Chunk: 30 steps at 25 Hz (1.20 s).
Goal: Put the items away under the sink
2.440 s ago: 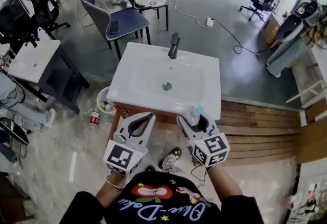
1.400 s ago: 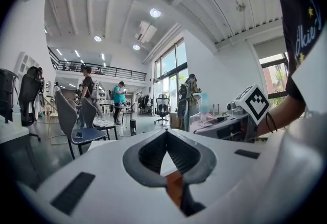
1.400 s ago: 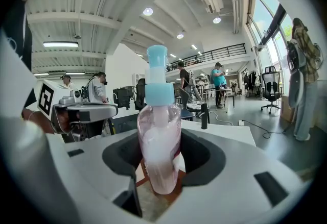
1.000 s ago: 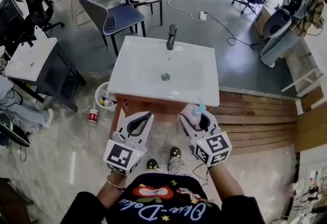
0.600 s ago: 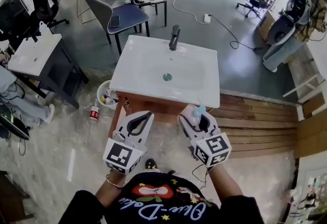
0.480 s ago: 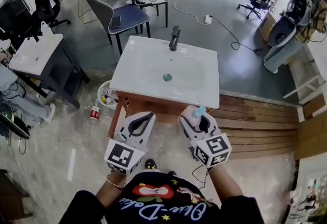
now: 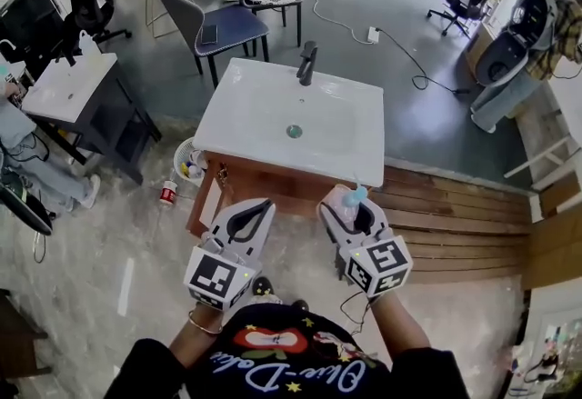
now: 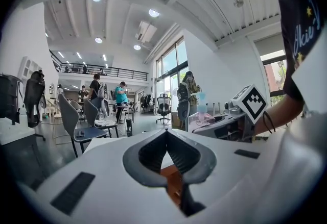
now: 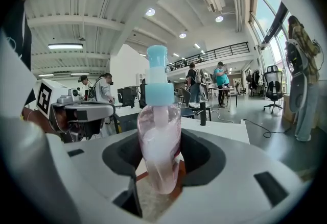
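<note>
A white sink [image 7: 245,129] with a black faucet [image 7: 306,63] tops a wooden cabinet [image 7: 259,181] ahead of me. My right gripper [image 7: 344,204] is shut on a pink soap bottle [image 9: 159,151] with a blue pump cap [image 9: 158,81]; the bottle stands upright between the jaws and shows in the head view as a pink bottle [image 7: 342,197] just before the cabinet front. My left gripper [image 7: 250,215] hovers beside it to the left, shut with nothing in it [image 8: 166,141]. The right gripper with its bottle [image 8: 202,116] also shows in the left gripper view.
A white bucket [image 7: 188,163] with small items and a red can [image 7: 168,193] sit on the floor left of the cabinet. A dark table [image 7: 73,102] stands at left, blue chairs [image 7: 214,20] behind the sink, wooden decking [image 7: 455,215] at right. A person [image 7: 536,20] stands far right.
Both grippers have drifted slightly forward toward the cabinet; the sink now sits a little closer in the head view. The bottle stays gripped in the right gripper.
</note>
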### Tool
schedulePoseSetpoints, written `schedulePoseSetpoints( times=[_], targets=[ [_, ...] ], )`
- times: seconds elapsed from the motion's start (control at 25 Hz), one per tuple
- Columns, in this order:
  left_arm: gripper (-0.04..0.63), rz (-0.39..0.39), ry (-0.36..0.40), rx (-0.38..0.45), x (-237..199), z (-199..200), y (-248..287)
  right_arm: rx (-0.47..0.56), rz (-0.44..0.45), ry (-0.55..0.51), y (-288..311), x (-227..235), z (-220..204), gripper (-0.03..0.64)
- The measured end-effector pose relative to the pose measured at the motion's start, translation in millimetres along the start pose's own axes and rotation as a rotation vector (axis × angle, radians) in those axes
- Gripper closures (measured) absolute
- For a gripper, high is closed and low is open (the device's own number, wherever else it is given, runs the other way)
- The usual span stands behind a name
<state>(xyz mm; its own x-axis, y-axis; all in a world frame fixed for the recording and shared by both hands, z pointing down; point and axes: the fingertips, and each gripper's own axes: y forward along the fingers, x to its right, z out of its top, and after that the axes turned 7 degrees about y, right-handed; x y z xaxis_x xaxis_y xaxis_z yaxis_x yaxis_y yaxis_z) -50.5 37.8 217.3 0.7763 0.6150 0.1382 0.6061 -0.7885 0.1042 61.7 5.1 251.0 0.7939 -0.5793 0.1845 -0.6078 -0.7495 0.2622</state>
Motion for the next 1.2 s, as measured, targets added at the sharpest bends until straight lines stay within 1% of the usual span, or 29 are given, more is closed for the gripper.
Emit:
schedulePoseSetpoints(
  times=[0.24, 0.44, 0.6, 0.92, 1.2],
  targets=[
    [0.588, 0.033, -0.002, -0.005, 11.9, 4.2, -10.8, 0.004, 0.027, 0.000, -13.1, -5.9, -3.1, 0.407],
    [0.588, 0.042, -0.001, -0.013, 24.0, 4.7, -17.8, 0.016, 0.044, -0.004, -26.0, -11.3, -2.7, 0.407],
    [0.588, 0.051, 0.001, -0.025, 33.6, 2.4, -25.3, 0.006, 0.053, -0.004, -35.6, -13.4, -9.9, 0.407],
    [0.588, 0.097, 0.000, -0.047, 57.3, 6.2, -41.2, -0.005, 0.086, 0.004, -59.1, -17.5, -21.3, 0.407],
    [0.588, 0.104, -0.003, -0.053, 74.6, -0.8, -50.7, -0.006, 0.113, -0.006, -73.5, -24.6, -33.0, 0.407]
  ],
)
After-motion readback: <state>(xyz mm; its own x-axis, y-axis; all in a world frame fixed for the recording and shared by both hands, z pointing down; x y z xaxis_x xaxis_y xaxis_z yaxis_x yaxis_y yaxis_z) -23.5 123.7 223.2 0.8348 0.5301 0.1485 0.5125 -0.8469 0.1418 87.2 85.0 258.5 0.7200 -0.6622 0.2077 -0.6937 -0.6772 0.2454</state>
